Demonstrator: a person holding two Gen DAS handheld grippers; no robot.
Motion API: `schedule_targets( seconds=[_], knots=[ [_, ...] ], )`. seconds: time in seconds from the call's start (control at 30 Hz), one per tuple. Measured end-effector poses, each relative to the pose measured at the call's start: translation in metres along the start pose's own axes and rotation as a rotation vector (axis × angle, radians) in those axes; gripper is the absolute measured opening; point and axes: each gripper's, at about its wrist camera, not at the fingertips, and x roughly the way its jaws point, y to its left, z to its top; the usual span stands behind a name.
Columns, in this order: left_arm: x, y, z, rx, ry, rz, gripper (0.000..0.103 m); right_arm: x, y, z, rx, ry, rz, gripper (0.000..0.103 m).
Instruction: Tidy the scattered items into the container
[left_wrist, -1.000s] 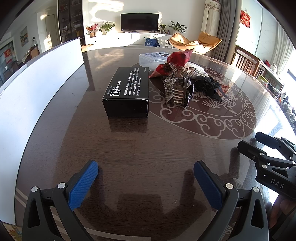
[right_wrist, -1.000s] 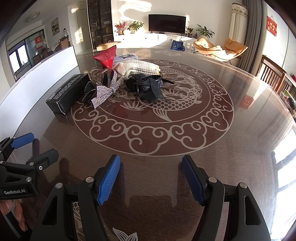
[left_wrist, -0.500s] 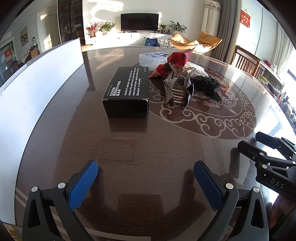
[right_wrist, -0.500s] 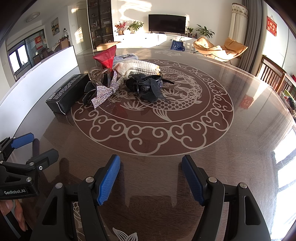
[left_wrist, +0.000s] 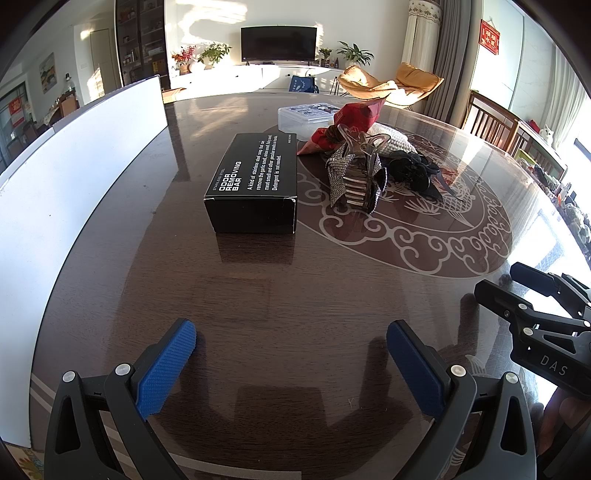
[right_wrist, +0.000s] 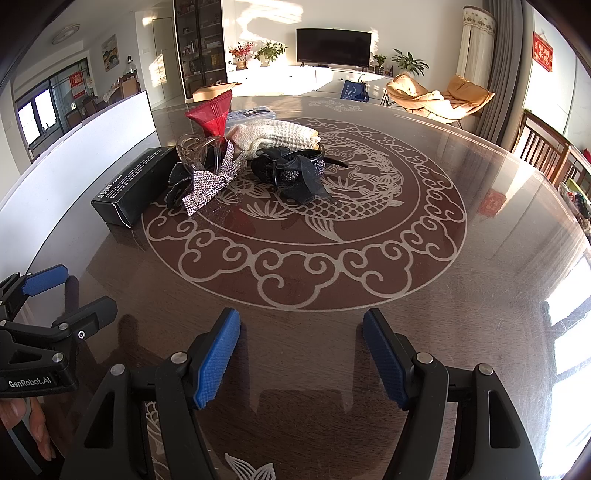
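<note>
A black box (left_wrist: 255, 181) lettered "odor removing bar" lies on the dark round table. Beside it sits a heap: a rhinestone bow hair claw (left_wrist: 356, 175), a red pouch (left_wrist: 351, 122), a cream knitted cloth (right_wrist: 275, 134) and a black bow hair clip (right_wrist: 291, 168). Behind the heap stands a clear plastic container (left_wrist: 306, 116). My left gripper (left_wrist: 291, 354) is open near the table's front edge, nothing between its blue pads. My right gripper (right_wrist: 301, 347) is open too, well short of the heap.
A white board (left_wrist: 74, 177) stands along the table's left side. Wooden chairs (left_wrist: 491, 122) line the far right edge. The table's inlaid dragon circle (right_wrist: 369, 236) spreads between the grippers and the heap.
</note>
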Motion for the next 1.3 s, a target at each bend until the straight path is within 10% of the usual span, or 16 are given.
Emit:
schedule_targets(
  seconds=[0.53, 1.3],
  knots=[
    [0.003, -0.003, 0.000, 0.111, 0.026, -0.026, 0.103, 0.000, 0.001, 0.000, 0.000, 0.000, 0.000, 0.070],
    [0.076, 0.037, 0.104, 0.051, 0.056, 0.017, 0.103, -0.001, 0.003, -0.002, 0.000, -0.006, 0.001, 0.070]
  ],
)
